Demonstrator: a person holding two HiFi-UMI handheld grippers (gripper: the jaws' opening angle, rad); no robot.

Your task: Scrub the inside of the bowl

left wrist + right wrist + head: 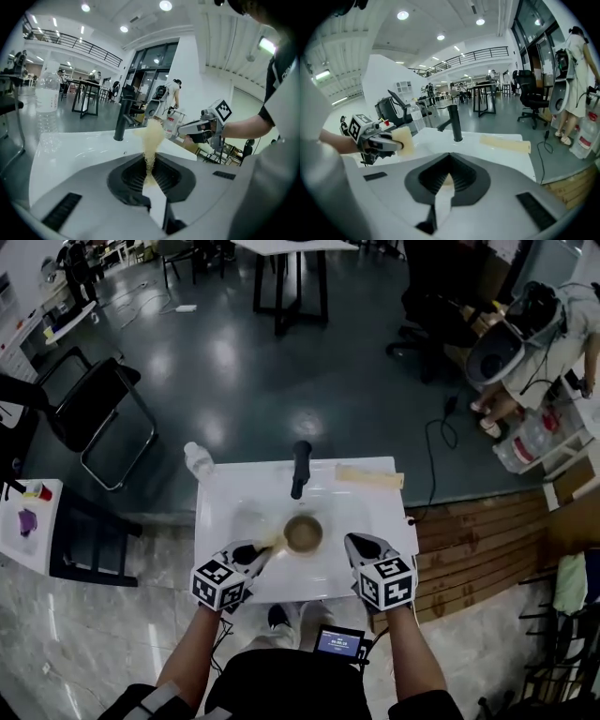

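A small brown bowl [303, 533] sits in the white basin [375, 521], just in front of the black faucet [299, 468]. My left gripper [265, 547] is shut on a yellow sponge [276, 542] at the bowl's left rim. In the left gripper view the sponge [153, 135] stands up from between the jaws. My right gripper [353, 542] hovers a little right of the bowl, jaws shut. In its own view a tan sliver shows past the tips [446, 180]; the sponge [404, 140] is at left. The bowl is hidden in both gripper views.
A clear plastic bottle [197, 460] stands at the basin's far left corner. A tan strip [368, 476] lies along the far right edge. A folding chair [94, 409] stands left on the floor. A person [534, 324] stands beyond at far right.
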